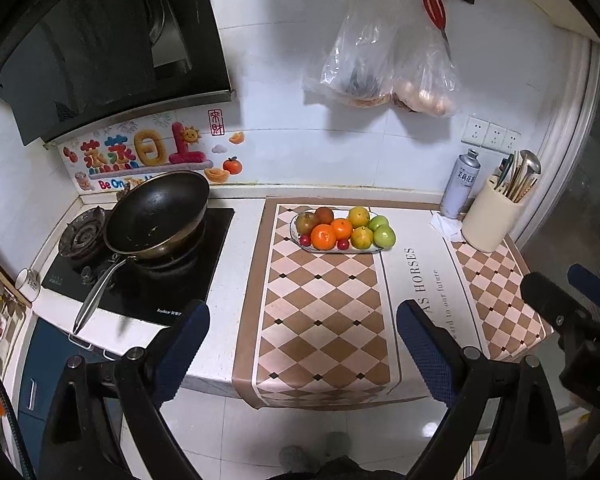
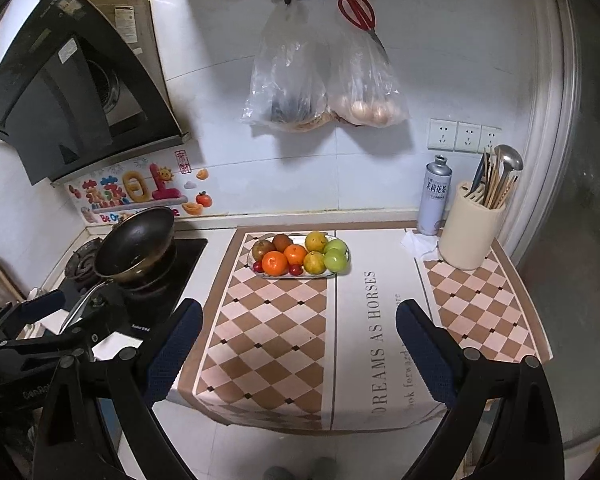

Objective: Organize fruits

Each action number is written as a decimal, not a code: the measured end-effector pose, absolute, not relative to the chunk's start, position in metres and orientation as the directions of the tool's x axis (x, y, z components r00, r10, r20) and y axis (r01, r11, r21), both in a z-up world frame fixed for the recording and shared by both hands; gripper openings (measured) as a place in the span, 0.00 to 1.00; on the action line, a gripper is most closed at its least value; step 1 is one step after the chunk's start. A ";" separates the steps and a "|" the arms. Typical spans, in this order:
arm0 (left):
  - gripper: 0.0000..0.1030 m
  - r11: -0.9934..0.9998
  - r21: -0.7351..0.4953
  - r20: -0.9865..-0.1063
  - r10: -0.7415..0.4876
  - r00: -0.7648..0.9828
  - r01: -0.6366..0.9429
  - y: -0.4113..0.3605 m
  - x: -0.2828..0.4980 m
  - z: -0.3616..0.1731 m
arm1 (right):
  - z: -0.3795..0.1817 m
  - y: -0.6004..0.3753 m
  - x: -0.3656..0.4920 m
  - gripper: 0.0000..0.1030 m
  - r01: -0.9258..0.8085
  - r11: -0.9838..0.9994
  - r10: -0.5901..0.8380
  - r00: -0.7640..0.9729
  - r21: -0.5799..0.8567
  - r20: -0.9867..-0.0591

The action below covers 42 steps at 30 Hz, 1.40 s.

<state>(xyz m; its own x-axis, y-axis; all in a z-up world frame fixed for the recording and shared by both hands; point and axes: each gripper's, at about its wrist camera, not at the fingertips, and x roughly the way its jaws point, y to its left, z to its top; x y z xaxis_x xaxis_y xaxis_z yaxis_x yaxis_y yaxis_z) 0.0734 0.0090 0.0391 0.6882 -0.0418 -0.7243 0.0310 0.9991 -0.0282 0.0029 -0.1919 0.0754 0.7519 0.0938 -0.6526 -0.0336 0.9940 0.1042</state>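
Note:
An oval plate [image 1: 374, 249] [image 2: 329, 274] of fruit stands at the back of the checked mat. It holds oranges [image 1: 323, 237] [image 2: 275, 263], green apples [image 1: 384, 235] [image 2: 336, 260], yellow-green citrus [image 1: 359, 216] [image 2: 316, 241], brownish fruits [image 1: 305, 222] [image 2: 263, 249] and small red fruits [image 1: 343, 244] [image 2: 295, 269]. My left gripper [image 1: 303, 338] is open and empty, held off the counter's front edge, well short of the plate. My right gripper [image 2: 299, 340] is open and empty, also at the front edge. Each gripper shows at the edge of the other's view.
A black wok [image 1: 158, 216] [image 2: 136, 244] sits on the stove at left. A cream utensil holder [image 1: 490, 218] [image 2: 470, 234], a spray can [image 1: 460, 184] [image 2: 434, 196] and a crumpled tissue [image 2: 418, 244] stand at back right. Two plastic bags [image 1: 388, 68] [image 2: 324, 80] and red scissors [image 2: 358, 12] hang on the wall.

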 end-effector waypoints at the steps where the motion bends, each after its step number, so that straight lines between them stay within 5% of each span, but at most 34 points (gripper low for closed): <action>1: 0.93 0.999 -0.030 -0.724 -0.042 0.688 0.030 0.009 0.072 0.040 | 0.075 -0.192 0.001 0.97 -0.037 0.994 0.096 0.748 0.102 -0.657; 42: 0.93 0.999 0.031 -0.789 0.051 0.612 -0.043 0.007 0.182 -0.010 | 0.010 -0.204 0.138 0.97 0.005 0.997 0.057 0.659 0.081 -0.750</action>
<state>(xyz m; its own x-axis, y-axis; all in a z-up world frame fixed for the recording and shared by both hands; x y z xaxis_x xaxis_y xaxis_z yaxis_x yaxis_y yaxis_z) 0.1818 0.0065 -0.0104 0.6119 0.0508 -0.7893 -0.0433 0.9986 0.0307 0.1382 -0.2039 0.0103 0.6588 0.0574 -0.7502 0.0054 0.9967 0.0810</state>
